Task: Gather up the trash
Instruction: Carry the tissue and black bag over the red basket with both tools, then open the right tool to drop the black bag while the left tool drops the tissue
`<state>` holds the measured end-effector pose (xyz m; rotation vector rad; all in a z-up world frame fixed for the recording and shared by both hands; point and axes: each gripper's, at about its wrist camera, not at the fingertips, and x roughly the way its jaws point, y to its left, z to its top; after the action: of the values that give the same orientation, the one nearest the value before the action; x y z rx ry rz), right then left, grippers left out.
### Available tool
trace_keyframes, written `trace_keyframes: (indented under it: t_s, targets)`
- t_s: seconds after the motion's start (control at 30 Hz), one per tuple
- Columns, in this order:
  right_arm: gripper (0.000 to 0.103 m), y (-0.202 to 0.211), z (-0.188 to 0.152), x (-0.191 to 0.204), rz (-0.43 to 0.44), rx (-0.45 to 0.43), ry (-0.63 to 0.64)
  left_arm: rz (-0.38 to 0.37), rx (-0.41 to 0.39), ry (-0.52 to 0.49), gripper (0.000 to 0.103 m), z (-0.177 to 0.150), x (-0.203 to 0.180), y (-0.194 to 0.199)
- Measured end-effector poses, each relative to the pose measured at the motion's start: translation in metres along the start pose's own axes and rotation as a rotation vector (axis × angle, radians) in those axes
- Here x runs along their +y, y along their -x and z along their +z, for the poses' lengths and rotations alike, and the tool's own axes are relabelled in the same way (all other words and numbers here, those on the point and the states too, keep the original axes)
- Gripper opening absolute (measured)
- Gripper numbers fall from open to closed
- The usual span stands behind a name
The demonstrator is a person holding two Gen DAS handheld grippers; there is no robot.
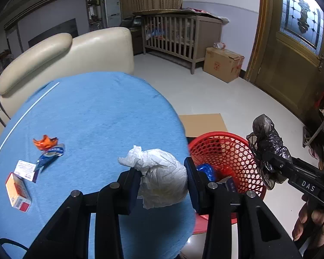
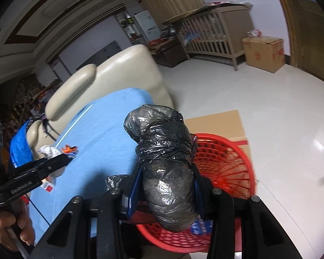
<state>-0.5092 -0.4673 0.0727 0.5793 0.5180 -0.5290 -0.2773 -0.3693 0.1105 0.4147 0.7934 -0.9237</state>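
My left gripper (image 1: 163,181) is shut on a crumpled white paper ball (image 1: 162,181), held over the right edge of the blue-covered table (image 1: 97,116). My right gripper (image 2: 167,191) is shut on a black plastic bag bundle (image 2: 166,164), held above the red mesh basket (image 2: 229,168). That bundle (image 1: 267,149) and the right gripper (image 1: 270,164) also show in the left wrist view, over the basket (image 1: 226,149). The left gripper (image 2: 62,159) with the paper ball (image 2: 49,151) shows at the left of the right wrist view. Trash lies in the basket.
On the table lie an orange wrapper (image 1: 45,142), a blue-silver wrapper (image 1: 50,156), a white card (image 1: 24,169) and an orange-white box (image 1: 18,191). A cream sofa (image 1: 64,56) stands behind. Flat cardboard (image 1: 203,124) lies under the basket. A crib (image 1: 179,36) and carton (image 1: 223,63) stand farther back.
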Motion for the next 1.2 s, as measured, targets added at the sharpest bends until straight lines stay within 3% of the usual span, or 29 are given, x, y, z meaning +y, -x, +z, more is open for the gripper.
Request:
trace_keyframes:
  t_s: [0.23,0.67,1.2]
  targets:
    - [0.045,-0.004,-0.004,-0.024,-0.051,0.028,-0.017,-0.038,0.010,-0.034,0.041,0.000,-0.022,-0.007]
    - [0.045,-0.028,-0.006,-0.031,-0.114,0.090,0.053,-0.060,0.029,-0.078,0.041,0.005,-0.047,-0.016]
    - [0.045,-0.043,-0.005,-0.039,-0.138,0.122,0.079,-0.074,0.056,-0.112,0.041,0.003,-0.063,-0.025]
